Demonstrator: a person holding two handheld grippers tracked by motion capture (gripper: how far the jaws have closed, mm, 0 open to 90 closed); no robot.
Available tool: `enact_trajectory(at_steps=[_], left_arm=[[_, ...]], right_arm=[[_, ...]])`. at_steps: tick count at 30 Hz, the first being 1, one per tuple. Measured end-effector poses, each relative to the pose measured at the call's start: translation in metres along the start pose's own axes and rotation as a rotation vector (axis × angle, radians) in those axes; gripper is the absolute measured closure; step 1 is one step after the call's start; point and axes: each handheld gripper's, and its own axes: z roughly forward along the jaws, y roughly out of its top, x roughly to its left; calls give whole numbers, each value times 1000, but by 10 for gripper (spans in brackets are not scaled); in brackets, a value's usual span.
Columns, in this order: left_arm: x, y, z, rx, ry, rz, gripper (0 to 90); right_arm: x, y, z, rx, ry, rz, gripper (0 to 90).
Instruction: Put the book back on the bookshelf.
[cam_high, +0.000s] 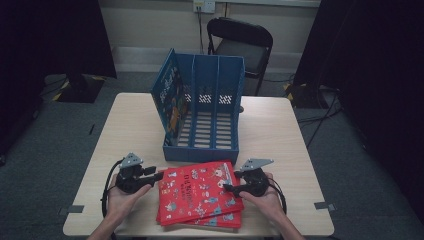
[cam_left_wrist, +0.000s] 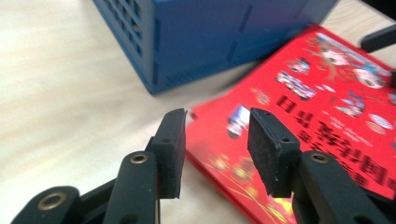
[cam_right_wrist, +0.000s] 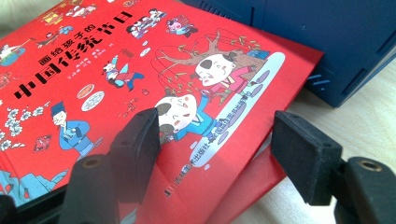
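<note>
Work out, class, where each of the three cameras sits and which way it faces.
High view: above the near table edge, looking forward and down; forearms, left gripper, right gripper.
Left gripper view: behind its open jaws, facing the red book corner.
Right gripper view: jaws open across the book's edge.
Shared: book, blue file rack.

The high view is dim and soft, black from nine to three o'clock at both sides, while both gripper views are brighter, with blurred backgrounds.

We see the lower red book (cam_high: 220, 220) mostly hidden under the top red book (cam_high: 197, 192), title unreadable.
</note>
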Motion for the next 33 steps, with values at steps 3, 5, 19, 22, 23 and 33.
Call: enact_trajectory(at_steps=[3, 5, 19, 22, 23, 33], left_arm=[[1, -1, 1, -11, 19, 11, 587], [6, -4, 7, 19, 24, -10, 579], [7, -7, 16, 57, -34, -28, 573], [8, -7, 17, 50, -35, -27, 571], [8, -7, 17, 47, -39, -32, 571], [1, -7, 21, 34, -58, -2, 602]], right_arm=[[2, 0, 0, -1, -7, -3, 340], [3, 0, -1, 3, -17, -5, 358], [11, -8, -13, 5, -20, 1, 450], [13, -8, -13, 5, -27, 11, 447], [14, -8, -14, 9, -29, 10, 447], [27, -22, -28, 16, -14, -2, 447]])
